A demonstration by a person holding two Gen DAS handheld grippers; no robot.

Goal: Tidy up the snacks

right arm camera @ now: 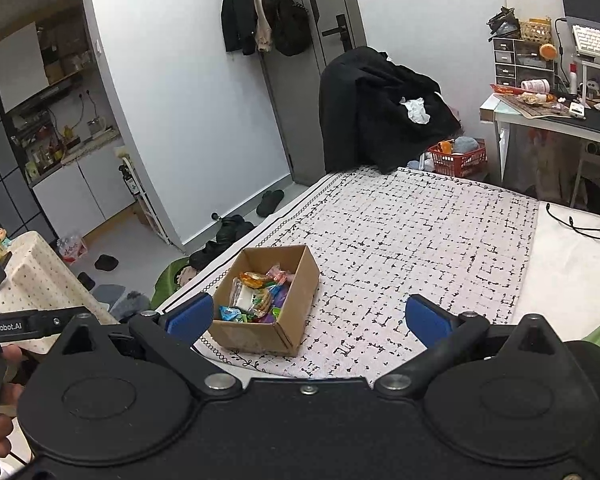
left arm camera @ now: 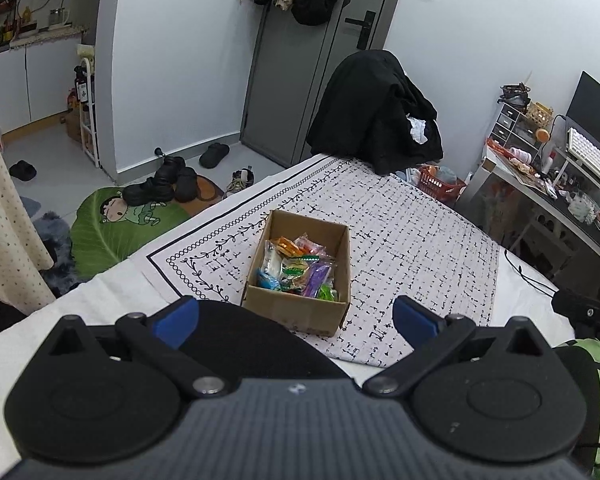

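Observation:
A brown cardboard box (left arm camera: 300,308) (right arm camera: 296,300) stands on a black-and-white patterned cloth (left arm camera: 400,240) (right arm camera: 400,240). Several colourful wrapped snacks (left arm camera: 300,268) (right arm camera: 258,298) fill it. My left gripper (left arm camera: 296,314) hovers just in front of the box, open, its blue fingertips (left arm camera: 178,318) wide apart with nothing between them. My right gripper (right arm camera: 308,318) is open too, held back and to the right of the box, and holds nothing. No snacks lie loose on the cloth.
The cloth covers a white bed-like surface (left arm camera: 80,312). A chair draped in black clothing (left arm camera: 376,116) stands at the far end beside a red basket (right arm camera: 458,158). A cluttered desk (right arm camera: 556,116) is at the right. A black cable (right arm camera: 580,226) lies at the right.

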